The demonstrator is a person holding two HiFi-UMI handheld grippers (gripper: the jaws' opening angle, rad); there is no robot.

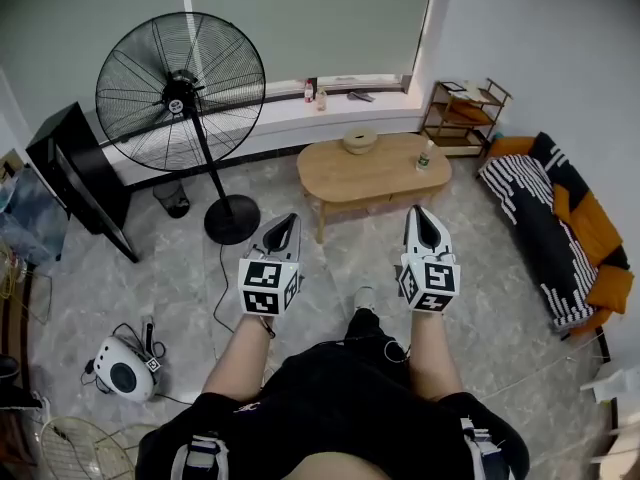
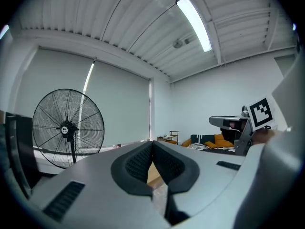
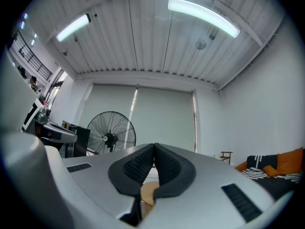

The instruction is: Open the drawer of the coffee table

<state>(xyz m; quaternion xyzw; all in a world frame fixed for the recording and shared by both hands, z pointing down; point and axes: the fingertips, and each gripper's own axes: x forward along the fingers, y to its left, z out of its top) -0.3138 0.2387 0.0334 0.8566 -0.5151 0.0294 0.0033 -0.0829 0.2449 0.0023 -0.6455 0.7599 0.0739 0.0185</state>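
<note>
An oval wooden coffee table (image 1: 375,171) stands on the tiled floor ahead of me, with a round bowl (image 1: 360,140) and a small bottle (image 1: 425,156) on top. Its drawer front is hard to make out from here. My left gripper (image 1: 287,222) is held level in front of my knees, well short of the table, shut and empty. My right gripper (image 1: 420,214) floats beside it, nearer the table's right end, also shut with nothing held. In the left gripper view the pads (image 2: 152,144) meet at the tips; a sliver of table shows in the right gripper view below its gripper (image 3: 154,148).
A big black pedestal fan (image 1: 182,93) with its round base (image 1: 232,220) stands left of the table. A striped and orange sofa (image 1: 560,228) lines the right wall, with a small wooden shelf (image 1: 462,116) behind. A white appliance (image 1: 126,368) and cable lie on the floor at left.
</note>
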